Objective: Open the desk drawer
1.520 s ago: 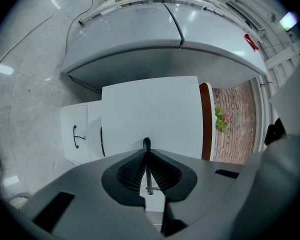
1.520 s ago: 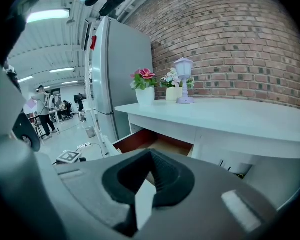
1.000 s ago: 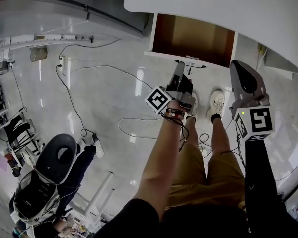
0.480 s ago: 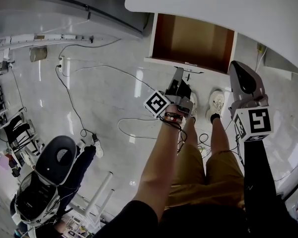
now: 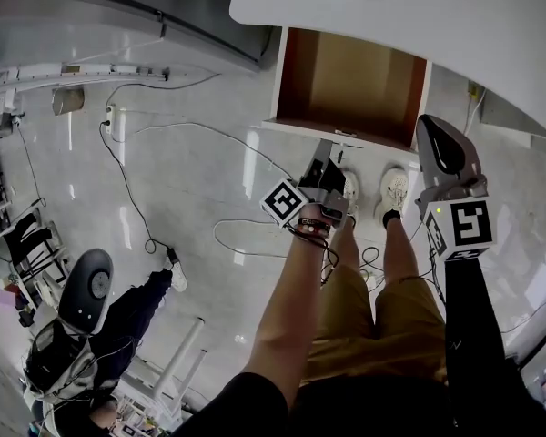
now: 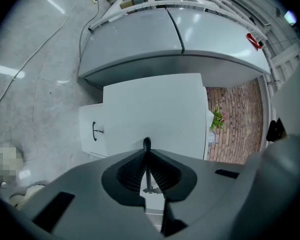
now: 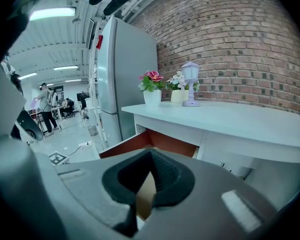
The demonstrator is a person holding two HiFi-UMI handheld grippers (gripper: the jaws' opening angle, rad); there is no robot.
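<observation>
Gripping the thin dark handle (image 6: 147, 164) of the desk drawer (image 5: 350, 80) with the left gripper (image 5: 329, 150), jaws pressed together on the rod with hardly any gap. Pulled well out from under the white desk (image 5: 455, 25), with the brown inside open to the head view and the white front facing the person. Reaching to that front from below in the head view, forearm stretched toward it, marker cube (image 5: 287, 201) beside the wrist.

Holding the right gripper (image 7: 150, 156) close by the drawer's right front corner; cannot tell from the head view whether touching it. Jaws standing a little apart with nothing between them, only the drawer's red-brown wall and tan inside showing through the gap.

Showing, in the left gripper view, a second white front (image 6: 87, 134) just beside the drawer front, with its own dark handle.

Carrying on the desk top a white pot of pink flowers (image 7: 152, 91) and a small lilac lamp (image 7: 191, 81), both near the brick wall (image 7: 240, 44). Standing next to the desk, a tall grey fridge (image 7: 125, 79).

Resting below the drawer, two pale shoes (image 5: 396, 189) on the glossy pale floor (image 5: 182, 171), with dark cables (image 5: 132, 189) trailing across it to the left.
</observation>
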